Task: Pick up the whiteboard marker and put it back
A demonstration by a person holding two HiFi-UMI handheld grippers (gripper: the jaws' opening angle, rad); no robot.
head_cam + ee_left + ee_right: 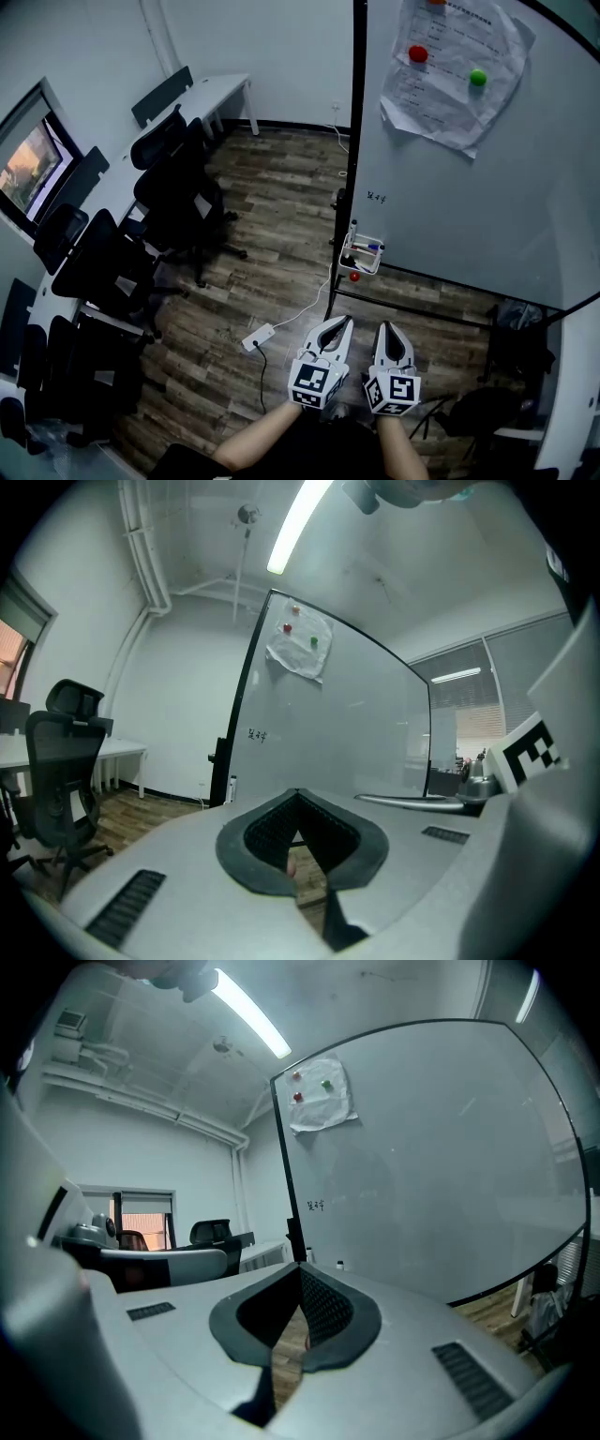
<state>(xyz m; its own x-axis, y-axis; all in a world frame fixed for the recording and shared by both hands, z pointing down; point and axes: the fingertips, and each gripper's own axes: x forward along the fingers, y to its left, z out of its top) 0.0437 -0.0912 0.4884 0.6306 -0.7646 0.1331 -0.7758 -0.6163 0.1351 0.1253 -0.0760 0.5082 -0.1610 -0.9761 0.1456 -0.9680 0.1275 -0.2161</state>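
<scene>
Head view shows the left gripper [343, 322] and the right gripper [385, 327] side by side, both clenched on nothing and aimed at the whiteboard [469, 187], probably for the approach. The markers [367, 247] lie in its tray [349, 259], well apart from them.

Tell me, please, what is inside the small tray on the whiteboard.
The tray holds a few markers, one with a bluish cap; they are too small to count. The tray's bottom is hidden beneath them.
</scene>
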